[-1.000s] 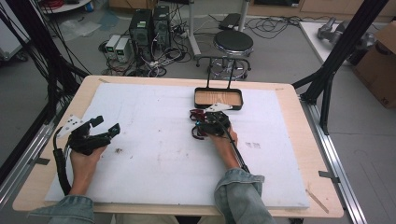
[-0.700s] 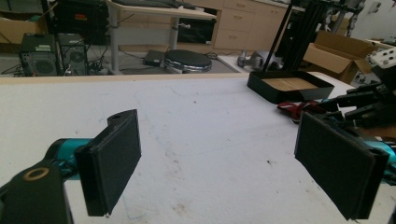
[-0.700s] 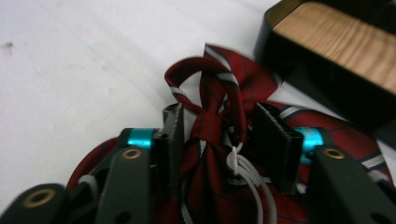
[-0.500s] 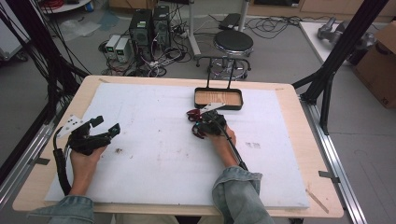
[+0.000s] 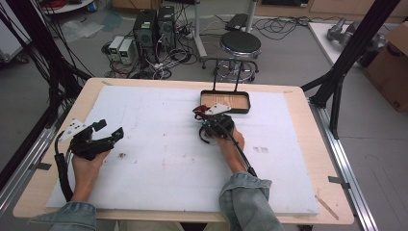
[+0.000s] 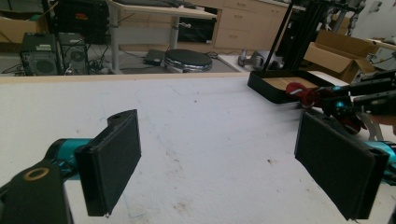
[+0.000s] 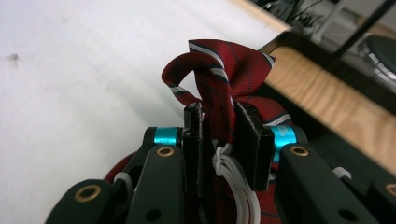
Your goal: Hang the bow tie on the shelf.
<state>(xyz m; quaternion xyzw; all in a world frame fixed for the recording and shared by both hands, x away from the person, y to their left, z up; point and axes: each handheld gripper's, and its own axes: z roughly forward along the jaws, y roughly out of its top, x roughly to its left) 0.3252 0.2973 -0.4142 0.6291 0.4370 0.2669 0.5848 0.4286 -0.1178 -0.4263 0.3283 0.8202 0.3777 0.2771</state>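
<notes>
Striped red tie (image 7: 219, 84), held at the near edge of a black tray (image 5: 226, 102).
Right gripper (image 5: 208, 117): fingers closed tight on the bunched tie, at the 12 o'clock end of the white surface (image 5: 163, 159), just beside the tray's near rim. Left gripper (image 5: 107, 133): fingers spread wide, holding nothing, resting at 9 o'clock, well apart from the tie.

Two grippers: the left gripper (image 5: 108, 132) and the right gripper (image 5: 206, 115). One red striped tie (image 7: 224, 79). One black tray (image 5: 225, 102). One white mat (image 5: 159, 149). One stool (image 5: 240, 44).
</notes>
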